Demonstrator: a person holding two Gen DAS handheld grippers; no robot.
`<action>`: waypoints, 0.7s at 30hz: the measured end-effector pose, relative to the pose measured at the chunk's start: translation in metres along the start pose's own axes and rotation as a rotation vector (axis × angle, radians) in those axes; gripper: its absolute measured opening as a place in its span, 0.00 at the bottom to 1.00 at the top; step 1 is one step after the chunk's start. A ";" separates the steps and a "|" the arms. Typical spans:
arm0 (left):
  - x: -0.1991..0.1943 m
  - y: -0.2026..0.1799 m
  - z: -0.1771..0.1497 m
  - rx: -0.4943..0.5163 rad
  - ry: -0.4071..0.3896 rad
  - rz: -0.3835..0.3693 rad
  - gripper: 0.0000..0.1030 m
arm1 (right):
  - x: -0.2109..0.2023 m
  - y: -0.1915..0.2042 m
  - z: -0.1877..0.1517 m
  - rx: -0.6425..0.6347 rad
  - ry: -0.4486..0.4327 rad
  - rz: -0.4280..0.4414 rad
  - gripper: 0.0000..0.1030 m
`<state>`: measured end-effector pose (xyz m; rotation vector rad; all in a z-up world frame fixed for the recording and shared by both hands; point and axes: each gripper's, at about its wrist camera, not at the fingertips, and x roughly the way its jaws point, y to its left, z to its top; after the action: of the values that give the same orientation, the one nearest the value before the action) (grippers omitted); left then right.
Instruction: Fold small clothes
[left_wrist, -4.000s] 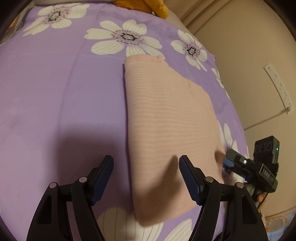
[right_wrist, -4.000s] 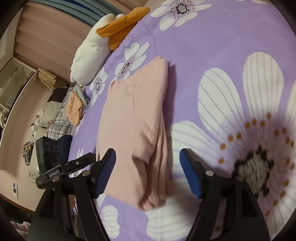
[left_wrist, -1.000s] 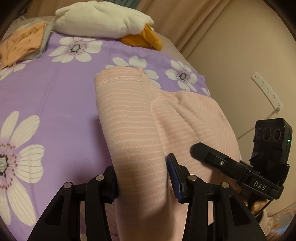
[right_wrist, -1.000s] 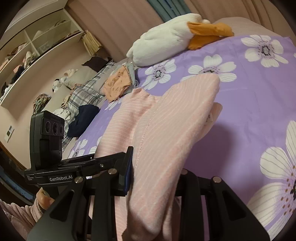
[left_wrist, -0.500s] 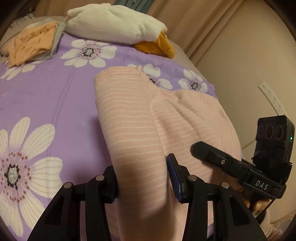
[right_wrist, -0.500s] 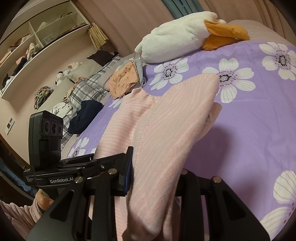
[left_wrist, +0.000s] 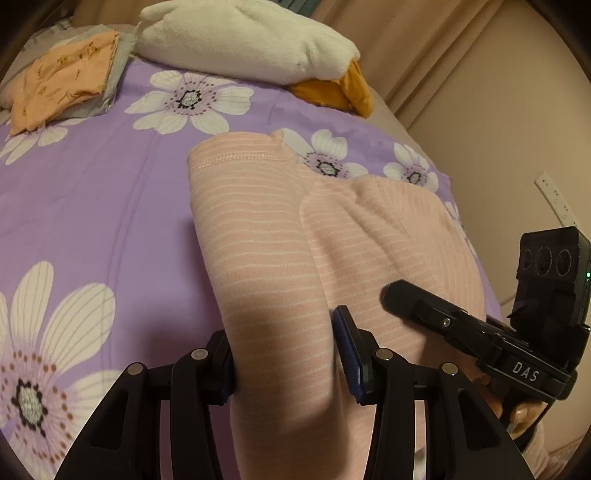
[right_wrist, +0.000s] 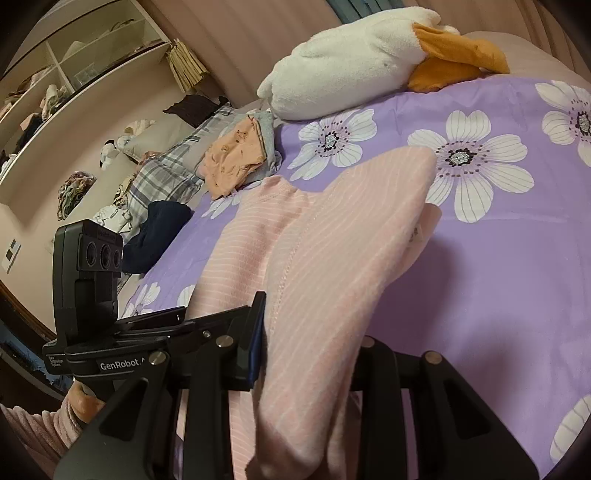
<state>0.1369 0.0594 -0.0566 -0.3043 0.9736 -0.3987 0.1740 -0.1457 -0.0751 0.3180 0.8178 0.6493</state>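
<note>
A folded pink striped garment (left_wrist: 266, 236) hangs between both grippers, held above the purple flowered bedspread (left_wrist: 92, 199). My left gripper (left_wrist: 286, 354) is shut on its near left edge. My right gripper (right_wrist: 308, 354) is shut on its near right edge; the garment (right_wrist: 332, 251) drapes forward over the jaws. The right gripper also shows in the left wrist view (left_wrist: 461, 325) beside the cloth, and the left gripper shows in the right wrist view (right_wrist: 155, 332).
A white and orange plush toy (left_wrist: 251, 40) lies at the bed's head. A folded orange and grey clothes stack (left_wrist: 62, 81) sits at the far left, with plaid and dark clothes (right_wrist: 162, 184) beyond. Shelves (right_wrist: 55, 74) line the left wall.
Both grippers closed on the garment's near edge and lifted it off the bedspread. In the last second they carried it further up the bed, toward the plush toy.
</note>
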 end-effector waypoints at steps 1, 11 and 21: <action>0.003 0.001 0.002 -0.001 0.002 0.000 0.44 | 0.003 -0.002 0.002 0.003 0.001 -0.001 0.29; 0.030 0.011 0.014 -0.003 0.030 0.006 0.44 | 0.026 -0.021 0.011 0.033 0.012 -0.018 0.29; 0.054 0.015 0.017 -0.005 0.065 0.020 0.44 | 0.043 -0.040 0.010 0.069 0.035 -0.035 0.29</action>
<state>0.1815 0.0493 -0.0938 -0.2871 1.0401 -0.3899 0.2204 -0.1485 -0.1132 0.3556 0.8785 0.5961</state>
